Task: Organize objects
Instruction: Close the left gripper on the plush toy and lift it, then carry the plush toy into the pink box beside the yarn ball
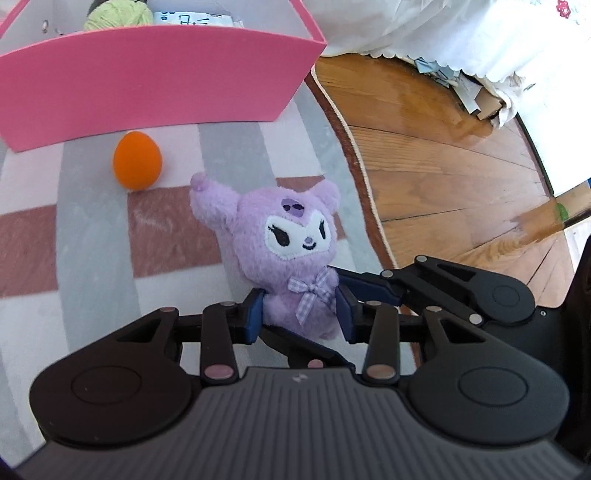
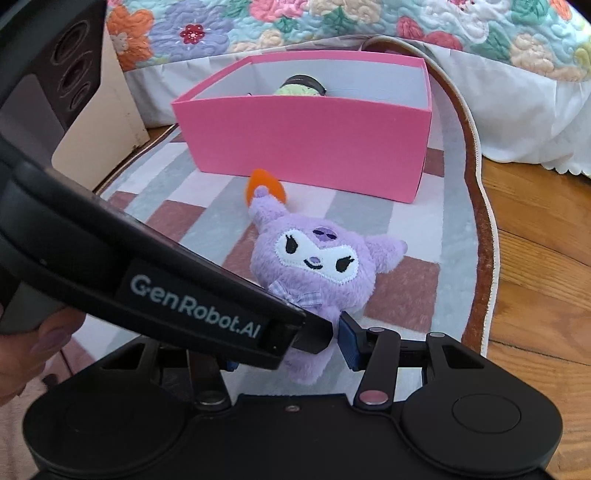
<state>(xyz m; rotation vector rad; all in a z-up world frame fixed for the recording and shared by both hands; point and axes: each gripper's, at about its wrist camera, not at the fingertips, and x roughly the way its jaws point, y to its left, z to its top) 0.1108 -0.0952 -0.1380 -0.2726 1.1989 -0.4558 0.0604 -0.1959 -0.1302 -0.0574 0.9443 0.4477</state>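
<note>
**Both grippers on the plush, box still ahead**

You are working over a wooden plank floor point(image 1: 443, 155) with a striped grey, white and dusty-red rug point(image 1: 92, 229) spread on it; a floral quilted bedspread point(image 2: 332, 22) fills the top of the right wrist view. At the upper left of the left wrist view stands the open pink cardboard box point(image 1: 147, 81), already holding a pale green ball of yarn point(image 1: 118, 16). Below it, at frame centre, is the fluffy purple plush toy with a white embroidered face and a gingham bow point(image 1: 291, 251), its lower body squeezed between the blue pads of your left gripper point(image 1: 299, 314), which is pinching it at the waist. Your right gripper point(image 2: 291, 350) looks pressed onto the same body from the other side: one blue pad shows against the fur, the other is hidden behind the left tool's black housing. Your hand point(image 2: 22, 354) shows at the lower left of that view. The small orange egg-shaped toy point(image 1: 137, 160) lies on the rug just in front of the box wall.

The risks, as I judge them: the two tools are crowded together and could knock or lever each other, tugging the soft body out of one grip. The plush's long ear could catch the box rim. A low carry could nudge the egg, which would roll easily.
</note>
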